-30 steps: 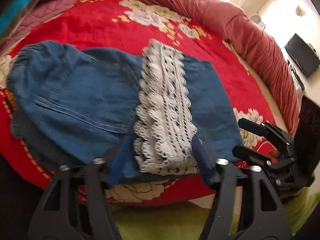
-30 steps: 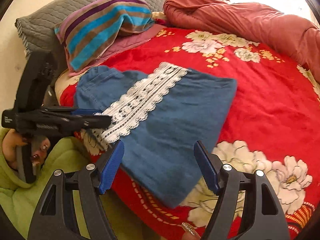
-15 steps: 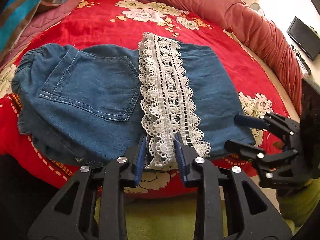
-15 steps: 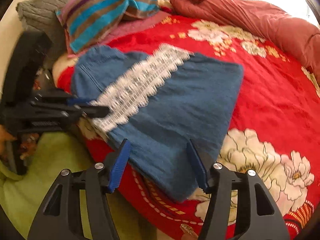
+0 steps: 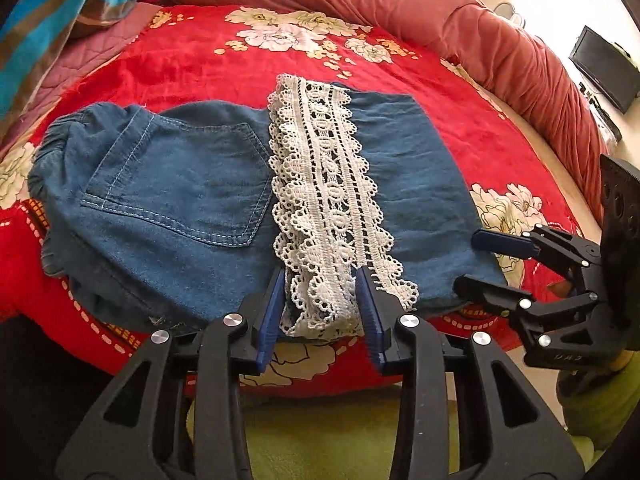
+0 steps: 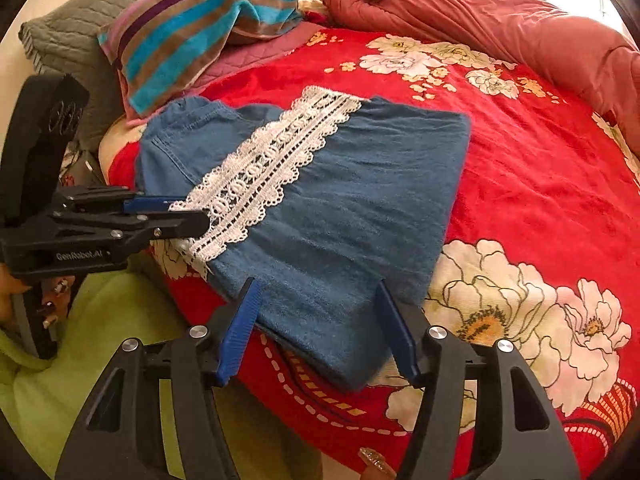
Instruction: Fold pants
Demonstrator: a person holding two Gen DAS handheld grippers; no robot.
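The blue denim pants (image 5: pixel 180 184) lie folded on the red floral bedspread (image 5: pixel 188 60), back pocket up, with a white lace hem (image 5: pixel 324 200) laid across the middle. My left gripper (image 5: pixel 320 300) straddles the near end of the lace with its jaws partly closed around it, a gap still showing. From the right wrist view it (image 6: pixel 184 212) reaches in from the left. My right gripper (image 6: pixel 316 328) is open around the near right corner of the pants (image 6: pixel 340 232). It also shows in the left wrist view (image 5: pixel 476 258).
A rolled dusty-red quilt (image 6: pixel 480 12) runs along the far side of the bed. A striped towel (image 6: pixel 192 40) and grey pillow (image 6: pixel 68 36) lie at the head. A dark TV screen (image 5: pixel 604 68) stands beyond the bed. My green sleeve (image 6: pixel 80 340) is below.
The left gripper narrowed from wide open onto the lace end. The right gripper moved in over the pants' near corner and narrowed slightly.
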